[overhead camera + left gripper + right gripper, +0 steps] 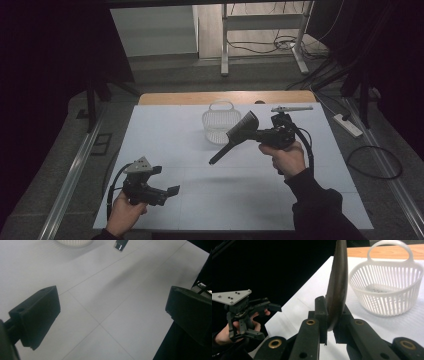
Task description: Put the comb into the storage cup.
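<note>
My right gripper (250, 131) is raised over the middle right of the white table top (165, 135), shut on the broad flat head of a dark spatula-like tool (242, 128). The tool's long handle slants down to the left, and its tip (121, 245) shows in the left gripper view. In the right gripper view the blade (337, 285) stands edge-on between the jaws of my right gripper (334, 312). My left gripper (166, 181) hovers at the near left, open, with nothing between its fingers (37, 315); my left gripper (268, 321) also appears at the left of that view.
A white slotted plastic basket (221, 125) with a handle stands at the back middle of the table, just behind the tool; the basket (387, 290) looks empty. A wooden edge (200, 97) runs along the far side. A power strip (348, 125) and cables lie on the floor at right.
</note>
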Available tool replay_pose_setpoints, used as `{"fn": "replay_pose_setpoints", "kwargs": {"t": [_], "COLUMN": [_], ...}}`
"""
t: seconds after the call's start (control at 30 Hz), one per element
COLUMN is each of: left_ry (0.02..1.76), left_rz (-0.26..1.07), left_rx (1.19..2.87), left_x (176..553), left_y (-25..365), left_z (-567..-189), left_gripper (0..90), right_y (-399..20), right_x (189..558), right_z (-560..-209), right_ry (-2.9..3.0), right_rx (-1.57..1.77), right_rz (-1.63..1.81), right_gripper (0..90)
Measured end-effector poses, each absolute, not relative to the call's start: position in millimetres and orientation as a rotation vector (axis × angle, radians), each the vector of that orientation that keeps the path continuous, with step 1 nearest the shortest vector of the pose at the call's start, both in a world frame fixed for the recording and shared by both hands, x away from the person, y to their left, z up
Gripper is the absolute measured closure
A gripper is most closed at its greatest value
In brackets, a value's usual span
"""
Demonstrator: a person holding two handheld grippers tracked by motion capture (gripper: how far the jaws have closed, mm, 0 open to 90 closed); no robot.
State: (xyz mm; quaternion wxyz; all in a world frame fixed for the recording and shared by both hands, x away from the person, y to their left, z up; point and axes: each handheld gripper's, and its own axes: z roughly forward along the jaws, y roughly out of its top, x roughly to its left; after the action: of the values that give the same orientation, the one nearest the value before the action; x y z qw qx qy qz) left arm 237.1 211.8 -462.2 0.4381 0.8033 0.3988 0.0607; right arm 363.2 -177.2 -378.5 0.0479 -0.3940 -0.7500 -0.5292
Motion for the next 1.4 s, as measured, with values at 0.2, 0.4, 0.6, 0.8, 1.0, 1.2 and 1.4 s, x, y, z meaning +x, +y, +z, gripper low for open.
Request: {"fn": "replay_pose_setpoints", "kwargs": {"t": [0.2, 0.4, 0.6, 0.8, 1.0, 1.2, 1.4], "left_ry": [1.030, 1.047, 1.058, 1.076, 1.092, 1.104, 1.118], "left_rz": [0.166, 0.186, 0.201, 0.227, 0.243, 0.267, 0.282], "left_rx": [1.978, 1.983, 1.975, 1.963, 1.948, 1.956, 1.958], "left_x": [229.4, 222.0, 216.1, 209.7, 203.9, 198.0, 192.9], "left_y": [222.1, 228.1, 234.2, 239.5, 245.9, 249.2, 252.9], "left_z": [-463.7, -464.8, -465.0, -464.8, -465.3, -465.1, -464.7], "left_gripper": [0.3, 0.0, 0.0, 0.0, 0.0, 0.0, 0.0], "right_y": [-176.4, -174.7, -176.1, -179.9, -181.5, -181.9, -181.2], "right_x": [369.2, 375.3, 383.3, 392.7, 402.3, 410.8, 419.0], "right_z": [-374.7, -370.3, -368.6, -363.3, -357.1, -354.7, -352.0], "right_ry": [-2.281, -2.287, -2.267, -2.250, -2.260, -2.251, -2.246], "right_rx": [-1.210, -1.218, -1.235, -1.269, -1.298, -1.330, -1.359], "right_rz": [-1.631, -1.640, -1.650, -1.674, -1.686, -1.693, -1.702], "right_gripper": [83.6, 83.6, 83.5, 83.6, 83.6, 83.5, 83.5]}}
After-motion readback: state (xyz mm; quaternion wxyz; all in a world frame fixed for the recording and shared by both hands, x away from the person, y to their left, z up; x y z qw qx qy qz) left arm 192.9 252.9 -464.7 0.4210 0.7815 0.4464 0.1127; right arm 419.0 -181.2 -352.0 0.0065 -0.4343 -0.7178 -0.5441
